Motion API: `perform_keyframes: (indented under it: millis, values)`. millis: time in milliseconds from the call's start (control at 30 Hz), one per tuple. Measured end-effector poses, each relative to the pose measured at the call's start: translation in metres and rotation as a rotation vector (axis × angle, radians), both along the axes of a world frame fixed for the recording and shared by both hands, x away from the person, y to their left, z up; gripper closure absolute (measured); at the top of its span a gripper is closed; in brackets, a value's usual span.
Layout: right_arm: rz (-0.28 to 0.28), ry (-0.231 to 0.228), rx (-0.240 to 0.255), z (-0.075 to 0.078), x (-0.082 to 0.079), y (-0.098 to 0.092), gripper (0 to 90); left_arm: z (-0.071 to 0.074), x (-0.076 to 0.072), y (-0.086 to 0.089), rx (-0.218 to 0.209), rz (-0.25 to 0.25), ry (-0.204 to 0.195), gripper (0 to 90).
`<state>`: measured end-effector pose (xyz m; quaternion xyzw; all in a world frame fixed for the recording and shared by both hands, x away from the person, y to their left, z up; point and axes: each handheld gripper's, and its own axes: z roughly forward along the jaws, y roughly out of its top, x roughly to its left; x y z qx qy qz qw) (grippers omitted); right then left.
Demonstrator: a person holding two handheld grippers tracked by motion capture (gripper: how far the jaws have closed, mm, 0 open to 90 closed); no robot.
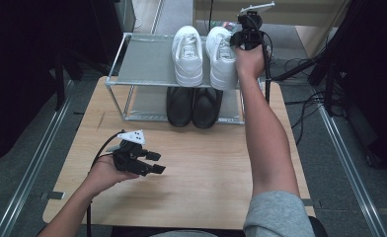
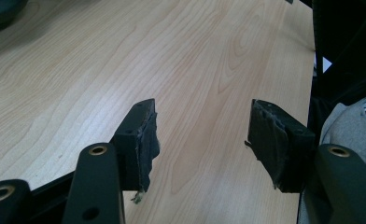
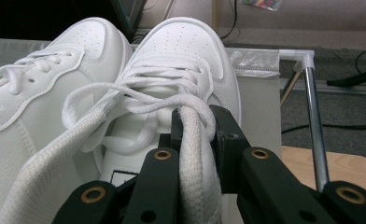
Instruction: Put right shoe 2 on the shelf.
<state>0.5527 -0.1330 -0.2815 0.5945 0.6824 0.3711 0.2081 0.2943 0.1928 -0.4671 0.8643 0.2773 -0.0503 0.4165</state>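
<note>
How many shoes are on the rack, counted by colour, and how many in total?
White shoes, top shelf: 2, the left white shoe and the right white shoe, whose collar the right gripper pinches.
Black shoes, lower shelf: 2, one black shoe beside the other black shoe.
Total: 4 shoes on the rack.

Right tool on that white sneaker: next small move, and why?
Probably open the right tool and back it off. Its jaws pinch the collar of the right white sneaker, which already sits on the rack's top shelf beside the left white sneaker, so the placing looks done. The left tool waits open above the table.
</note>
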Motion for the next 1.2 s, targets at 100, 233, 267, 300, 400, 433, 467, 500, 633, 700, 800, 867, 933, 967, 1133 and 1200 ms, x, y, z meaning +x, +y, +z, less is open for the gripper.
perform_keyframes:
  millis: [100, 233, 267, 300, 400, 433, 467, 500, 633, 700, 800, 867, 933, 967, 1133, 1200]
  values:
    - [-0.022, 0.013, 0.006, -0.003, 0.003, 0.005, 82.6, -0.001, 0.001, 0.0, 0.001, -0.005, 0.001, 42.5]
    - [-0.023, 0.006, 0.0, -0.004, 0.005, 0.015, 81.5, 0.0, 0.003, -0.001, -0.001, -0.007, 0.0, 42.5]
    - [-0.023, 0.002, -0.001, -0.004, 0.005, 0.016, 81.2, 0.0, 0.003, -0.001, 0.0, -0.009, 0.0, 42.5]
    - [-0.026, 0.003, 0.0, -0.004, 0.006, 0.018, 80.9, 0.0, 0.003, -0.001, 0.003, -0.014, 0.002, 42.5]
    - [-0.048, 0.012, 0.01, -0.005, 0.007, 0.023, 80.8, 0.0, 0.004, -0.002, 0.01, -0.017, -0.007, 42.5]
    - [-0.052, 0.01, 0.013, -0.006, 0.008, 0.024, 80.8, 0.0, 0.004, -0.003, 0.009, -0.015, -0.004, 42.5]
    - [-0.061, 0.009, 0.015, -0.006, 0.008, 0.025, 80.3, 0.0, 0.004, -0.003, 0.01, -0.017, -0.004, 42.5]
    - [-0.062, 0.01, 0.016, -0.006, 0.009, 0.026, 79.8, 0.0, 0.005, -0.003, 0.009, -0.017, -0.004, 42.5]
    - [-0.048, 0.008, 0.028, -0.007, 0.009, 0.025, 75.2, -0.001, 0.007, -0.005, 0.018, -0.027, 0.002, 42.4]
    - [-0.027, 0.006, 0.035, -0.007, 0.009, 0.023, 69.1, -0.002, 0.007, -0.007, 0.021, -0.033, 0.003, 42.4]
    - [0.003, -0.004, 0.041, -0.007, 0.008, 0.023, 64.9, -0.003, 0.008, -0.01, 0.032, -0.046, 0.003, 42.4]
    - [0.01, -0.012, 0.039, -0.007, 0.007, 0.021, 64.7, -0.003, 0.009, -0.012, 0.031, -0.05, 0.001, 42.4]
    - [0.018, -0.018, 0.05, -0.006, 0.006, 0.018, 62.9, -0.002, 0.01, -0.014, 0.03, -0.058, 0.002, 42.4]
    - [0.019, -0.019, 0.06, -0.006, 0.006, 0.017, 62.2, -0.002, 0.01, -0.015, 0.032, -0.06, -0.005, 42.4]
    - [0.054, -0.029, 0.074, -0.002, -0.001, 0.013, 56.9, -0.002, 0.014, -0.02, 0.029, -0.075, 0.001, 42.3]
    - [0.052, -0.043, 0.072, 0.001, -0.004, 0.011, 55.8, -0.001, 0.016, -0.022, 0.029, -0.084, 0.009, 42.2]
